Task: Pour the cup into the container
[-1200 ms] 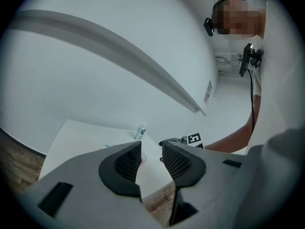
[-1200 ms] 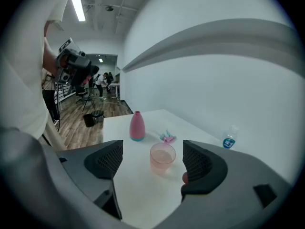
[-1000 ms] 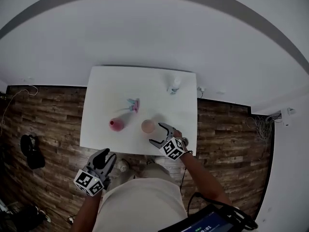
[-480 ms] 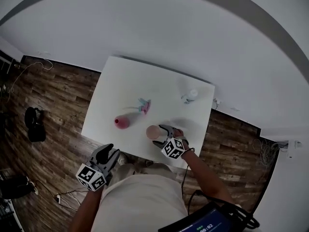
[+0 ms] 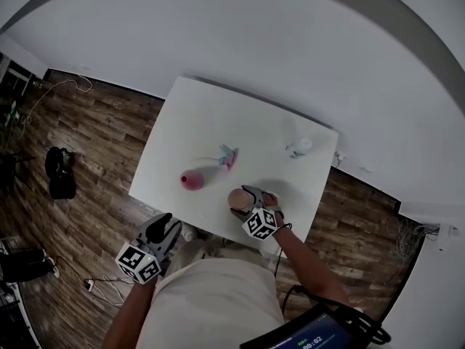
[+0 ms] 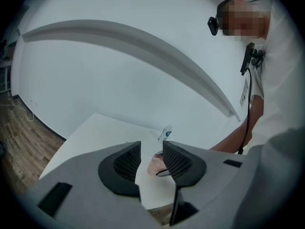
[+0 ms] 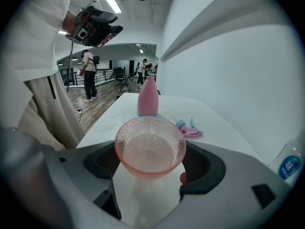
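A pink dimpled glass cup [image 7: 150, 147] stands upright on the white table [image 5: 189, 122] near its front edge. My right gripper [image 7: 151, 163] is open, one jaw on each side of the cup and close to its rim; whether they touch it is hidden. In the head view the cup [image 5: 237, 198] sits just ahead of the right gripper [image 5: 251, 197]. A pink bottle-shaped container [image 5: 192, 181] stands left of the cup, and it shows beyond the cup as the container [image 7: 147, 97]. My left gripper [image 5: 161, 230] hangs off the table's front edge, jaws slightly apart and empty.
A small pink and teal object [image 5: 228, 155] lies mid-table. A clear water bottle [image 5: 299, 147] stands at the far right. Wooden floor surrounds the table, and a black bag [image 5: 59, 171] lies at the left. People stand far off in the room [image 7: 89, 70].
My right gripper has moved forward until its jaws flank the cup. The head view has swung, so the table sits more to the right. The left gripper stays low.
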A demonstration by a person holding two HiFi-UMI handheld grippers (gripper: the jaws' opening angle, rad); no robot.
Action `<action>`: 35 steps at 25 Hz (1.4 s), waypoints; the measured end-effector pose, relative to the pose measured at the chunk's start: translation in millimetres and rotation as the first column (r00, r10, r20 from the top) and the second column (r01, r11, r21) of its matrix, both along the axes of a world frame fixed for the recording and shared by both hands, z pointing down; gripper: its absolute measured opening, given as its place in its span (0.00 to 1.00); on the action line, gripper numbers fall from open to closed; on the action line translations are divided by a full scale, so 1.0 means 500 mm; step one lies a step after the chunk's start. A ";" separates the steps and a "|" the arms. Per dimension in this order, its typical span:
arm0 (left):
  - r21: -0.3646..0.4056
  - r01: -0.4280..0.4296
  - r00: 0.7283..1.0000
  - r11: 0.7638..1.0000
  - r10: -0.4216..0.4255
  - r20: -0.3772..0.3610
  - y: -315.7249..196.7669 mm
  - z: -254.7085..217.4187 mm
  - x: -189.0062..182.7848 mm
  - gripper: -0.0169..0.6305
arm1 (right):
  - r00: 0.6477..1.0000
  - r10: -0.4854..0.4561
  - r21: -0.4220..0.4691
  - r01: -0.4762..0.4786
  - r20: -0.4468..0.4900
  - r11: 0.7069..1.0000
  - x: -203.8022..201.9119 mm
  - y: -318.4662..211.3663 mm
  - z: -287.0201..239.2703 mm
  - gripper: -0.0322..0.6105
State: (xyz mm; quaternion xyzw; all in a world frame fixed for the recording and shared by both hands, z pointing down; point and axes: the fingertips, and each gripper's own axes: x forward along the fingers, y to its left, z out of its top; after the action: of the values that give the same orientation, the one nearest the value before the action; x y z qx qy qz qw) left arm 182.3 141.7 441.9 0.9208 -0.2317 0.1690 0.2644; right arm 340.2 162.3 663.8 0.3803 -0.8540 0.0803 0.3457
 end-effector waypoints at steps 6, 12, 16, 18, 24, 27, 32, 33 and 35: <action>0.004 0.009 1.000 1.000 -0.009 0.017 -0.009 -0.002 -0.010 0.23 | 1.000 0.020 -0.002 -0.020 0.006 1.000 -0.004 -0.002 -0.001 0.65; 0.006 0.033 0.999 0.999 -0.033 0.019 -0.019 0.005 -0.038 0.23 | 0.992 0.122 -0.054 -0.120 0.032 0.991 -0.005 -0.002 -0.025 0.65; 0.006 0.026 0.999 1.000 -0.026 0.031 -0.026 0.019 -0.062 0.23 | 0.986 0.161 -0.079 -0.157 0.035 0.984 -0.020 -0.005 -0.069 0.65; 0.004 0.018 0.999 1.000 -0.018 0.031 -0.028 0.028 -0.077 0.23 | 0.985 0.173 -0.083 -0.170 0.030 0.982 -0.032 -0.005 -0.094 0.64; 0.032 -0.084 0.996 0.996 0.083 0.034 -0.053 0.045 -0.106 0.23 | 0.977 0.211 -0.115 -0.208 0.018 0.971 -0.078 -0.029 -0.188 0.64; 0.056 -0.180 0.983 0.982 0.177 0.049 -0.066 0.057 -0.107 0.23 | 0.973 0.229 -0.142 -0.228 -0.004 0.963 -0.108 -0.049 -0.230 0.64; 0.064 -0.277 0.961 0.959 0.274 0.044 -0.106 0.076 -0.103 0.23 | 0.961 0.275 -0.179 -0.276 -0.032 0.944 -0.145 -0.089 -0.277 0.64; 0.064 -0.290 0.957 0.955 0.287 0.043 -0.115 0.081 -0.105 0.23 | 0.959 0.283 -0.187 -0.285 -0.037 0.940 -0.153 -0.096 -0.282 0.64; 0.065 -0.317 0.948 0.946 0.315 0.046 -0.129 0.090 -0.110 0.23 | 0.954 0.295 -0.206 -0.299 -0.048 0.932 -0.169 -0.107 -0.289 0.64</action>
State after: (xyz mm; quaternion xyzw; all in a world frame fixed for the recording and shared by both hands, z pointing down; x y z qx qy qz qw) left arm 127.3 77.1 487.0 0.9518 -0.0915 0.2169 0.1968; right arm 255.5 108.9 519.2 0.4667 -0.7705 0.2188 0.3751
